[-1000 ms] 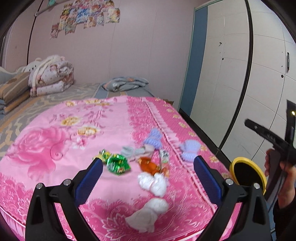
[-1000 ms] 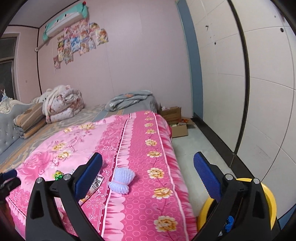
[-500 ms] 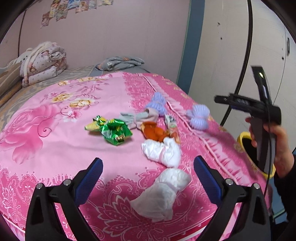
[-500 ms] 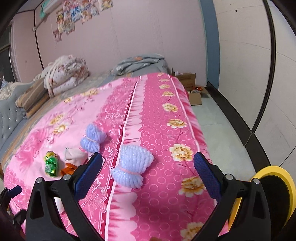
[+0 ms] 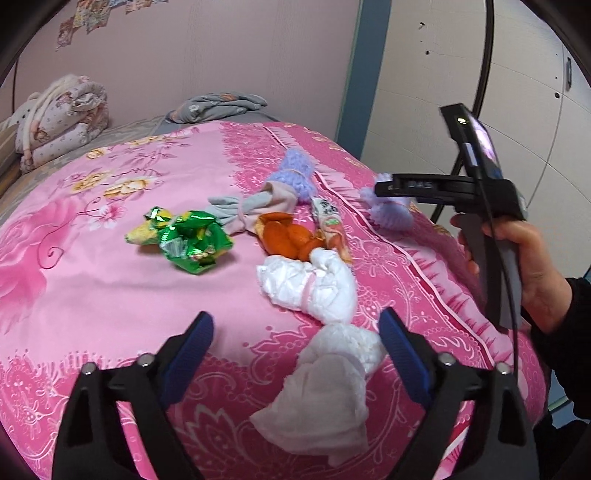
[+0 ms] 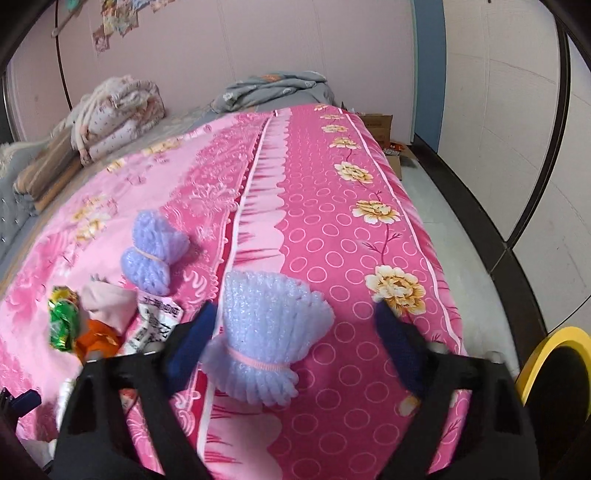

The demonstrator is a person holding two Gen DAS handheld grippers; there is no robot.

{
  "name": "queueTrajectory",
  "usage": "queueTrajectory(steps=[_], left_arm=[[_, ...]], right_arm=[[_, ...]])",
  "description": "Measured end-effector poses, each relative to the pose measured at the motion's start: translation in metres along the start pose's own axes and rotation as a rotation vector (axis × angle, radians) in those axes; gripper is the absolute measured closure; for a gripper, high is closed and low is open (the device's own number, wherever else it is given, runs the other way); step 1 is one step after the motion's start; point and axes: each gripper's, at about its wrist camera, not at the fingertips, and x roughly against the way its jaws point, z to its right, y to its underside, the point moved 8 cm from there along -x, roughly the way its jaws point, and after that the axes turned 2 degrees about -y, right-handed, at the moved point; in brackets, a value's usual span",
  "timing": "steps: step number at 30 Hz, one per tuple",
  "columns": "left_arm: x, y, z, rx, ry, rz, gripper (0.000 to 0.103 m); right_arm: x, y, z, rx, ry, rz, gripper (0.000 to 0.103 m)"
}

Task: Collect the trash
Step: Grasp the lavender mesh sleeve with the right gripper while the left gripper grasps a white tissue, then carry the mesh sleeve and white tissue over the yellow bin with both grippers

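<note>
We hold the left gripper with its blue pads spread wide over the near edge of the bed, and nothing sits clamped between them. A white tied tissue bundle lies under the gap, closer to the right pad. Just beyond it is a second white bundle, touching an orange peel and a printed snack wrapper. To the left, apart from these, lies a crumpled green foil wrapper. Farther back a grey and pink sock touches a lilac foam bundle.

Our right gripper is likewise spread open, low over the bed's right side, with a lilac foam bow tied by a pink band lying between its pads; the left pad looks to be brushing the foam, though blur keeps us from being sure. In the left wrist view this same gripper shows as a black frame held in the right hand.

The bed is covered with a pink floral sheet with a darker ringed border down the side. At the head lie a folded quilt and a grey blanket. The wall behind is pale pink with pictures stuck high up. On the floor beside the bed stand a yellow-rimmed bin and, farther off, a cardboard box, before white panelled doors.
</note>
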Motion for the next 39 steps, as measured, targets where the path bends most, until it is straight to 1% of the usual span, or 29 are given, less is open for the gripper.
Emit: queueTrajectory(steps=[1,2,3,4,5,6,9,12,17,21,27,31,34,35,39], left_arm=[[-0.001,0.001,0.003,-0.004,0.007,-0.002,0.03],[-0.002,0.003,0.007,-0.015,0.02,-0.008,0.035],[-0.003,0.005,0.011,-0.028,0.03,-0.012,0.044],[-0.003,0.006,0.015,-0.039,0.037,-0.013,0.051],[-0.003,0.007,0.019,-0.053,0.043,-0.016,0.055],[-0.004,0.009,0.021,-0.064,0.043,-0.019,0.064],[-0.004,0.012,0.025,-0.085,0.035,-0.018,0.066],[-0.002,0.011,0.023,-0.082,0.038,-0.011,0.069],[0.003,0.01,0.021,-0.075,0.036,-0.012,0.069],[0.014,0.007,0.023,-0.078,0.034,0.003,0.07],[0.037,-0.001,0.027,-0.07,0.022,0.043,0.07],[0.054,-0.009,0.034,-0.069,-0.01,0.079,0.069],[0.066,-0.018,0.039,-0.049,-0.025,0.1,0.069],[0.069,-0.021,0.041,-0.043,-0.042,0.108,0.069],[0.081,-0.031,0.054,-0.042,-0.049,0.133,0.069]], right_arm=[[-0.004,0.001,0.0,0.002,0.002,-0.009,0.035],[-0.007,0.003,-0.001,0.001,-0.001,-0.016,0.039],[-0.01,0.004,-0.002,0.001,-0.007,-0.025,0.044],[-0.012,0.005,-0.002,0.0,-0.011,-0.029,0.047],[-0.011,0.004,-0.003,-0.003,-0.016,-0.022,0.052],[-0.01,0.003,-0.004,-0.001,-0.013,-0.018,0.054],[-0.009,0.002,-0.007,0.011,-0.012,-0.013,0.057],[-0.006,0.002,-0.007,0.012,-0.018,-0.008,0.062],[0.009,-0.001,-0.006,0.013,-0.014,0.019,0.065],[0.031,-0.007,-0.004,0.018,-0.013,0.058,0.065],[0.068,-0.008,-0.004,0.019,-0.037,0.098,0.065],[0.093,-0.003,-0.003,0.018,-0.051,0.119,0.065],[0.113,0.0,0.002,0.016,-0.057,0.141,0.065],[0.123,0.0,0.004,0.016,-0.056,0.153,0.065],[0.15,0.0,0.014,0.012,-0.053,0.183,0.065]])
